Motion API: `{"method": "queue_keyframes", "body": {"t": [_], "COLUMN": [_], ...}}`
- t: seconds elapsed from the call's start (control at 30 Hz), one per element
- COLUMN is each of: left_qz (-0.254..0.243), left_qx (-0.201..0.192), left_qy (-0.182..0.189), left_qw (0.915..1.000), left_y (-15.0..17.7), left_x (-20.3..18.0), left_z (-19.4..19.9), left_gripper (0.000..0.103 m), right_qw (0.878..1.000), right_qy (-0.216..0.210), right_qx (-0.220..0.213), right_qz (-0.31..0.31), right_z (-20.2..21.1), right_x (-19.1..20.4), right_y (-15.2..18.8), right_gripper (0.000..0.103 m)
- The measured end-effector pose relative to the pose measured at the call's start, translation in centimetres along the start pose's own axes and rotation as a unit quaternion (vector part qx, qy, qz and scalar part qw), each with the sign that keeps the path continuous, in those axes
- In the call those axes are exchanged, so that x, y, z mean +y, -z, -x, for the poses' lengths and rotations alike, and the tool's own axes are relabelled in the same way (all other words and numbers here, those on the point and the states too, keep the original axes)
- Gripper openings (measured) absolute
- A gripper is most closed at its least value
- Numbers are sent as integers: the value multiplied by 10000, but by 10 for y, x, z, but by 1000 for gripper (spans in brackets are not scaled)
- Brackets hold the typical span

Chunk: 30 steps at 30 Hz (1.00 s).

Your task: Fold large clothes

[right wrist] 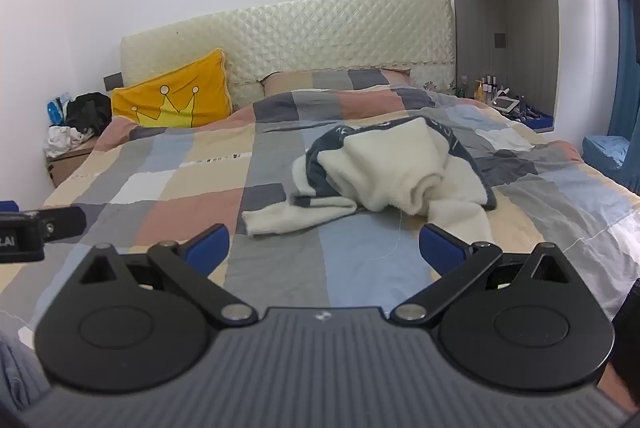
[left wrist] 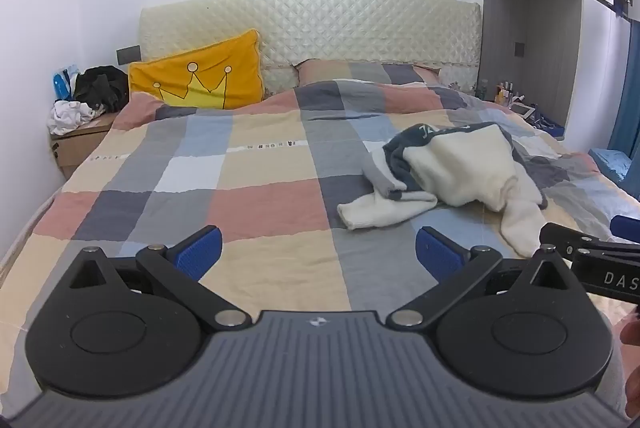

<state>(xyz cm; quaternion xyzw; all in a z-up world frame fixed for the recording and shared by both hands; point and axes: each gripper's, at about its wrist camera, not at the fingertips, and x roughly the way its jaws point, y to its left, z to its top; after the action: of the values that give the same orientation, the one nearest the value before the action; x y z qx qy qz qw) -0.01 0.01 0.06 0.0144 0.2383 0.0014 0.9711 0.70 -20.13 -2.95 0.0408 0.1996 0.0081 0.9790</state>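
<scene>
A: Where is the garment?

B: A cream and navy sweater [right wrist: 384, 168] lies crumpled on the checked duvet [right wrist: 192, 196], right of the bed's middle, one cream sleeve [left wrist: 384, 214] stretched out flat toward the left and another trailing toward the foot of the bed.

A: And the grippers?

B: Both are held level above the near end of the bed, pointing toward the quilted headboard [left wrist: 312, 24]. The left gripper [left wrist: 318, 254] has its blue pads spread wide with nothing between them, over bare duvet, apart from the sweater. The right gripper [right wrist: 324, 248] is likewise spread and empty, aimed straight at the sweater but not touching it.

A: How do they sit relative to each other?

B: Side by side; each shows at the edge of the other's view.

A: Anything else?

B: A yellow crown pillow [left wrist: 200, 74] leans on the headboard, at the left.
</scene>
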Motion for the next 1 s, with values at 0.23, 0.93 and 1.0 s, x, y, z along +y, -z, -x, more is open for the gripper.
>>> {"method": "queue_keyframes", "body": {"t": [0.23,0.93,1.0], "left_qz": [-13,-36,-37], "left_qx": [-24,-19,-18], "left_qy": [-16,-11,-5], "left_qw": [10000,10000,10000], "left_y": [0,1,2], "left_x": [0,2,3], "left_z": [1,4,4], "left_gripper": [103,103,103], "right_qw": [10000,10000,10000], "right_qy": [3,47,60], "right_qx": [4,28,29], "right_qz": [-15,-26,-22], "right_z": [0,0,0], "right_x": [0,2,2], "right_y": [1,0,0], "right_gripper": [103,103,103]}}
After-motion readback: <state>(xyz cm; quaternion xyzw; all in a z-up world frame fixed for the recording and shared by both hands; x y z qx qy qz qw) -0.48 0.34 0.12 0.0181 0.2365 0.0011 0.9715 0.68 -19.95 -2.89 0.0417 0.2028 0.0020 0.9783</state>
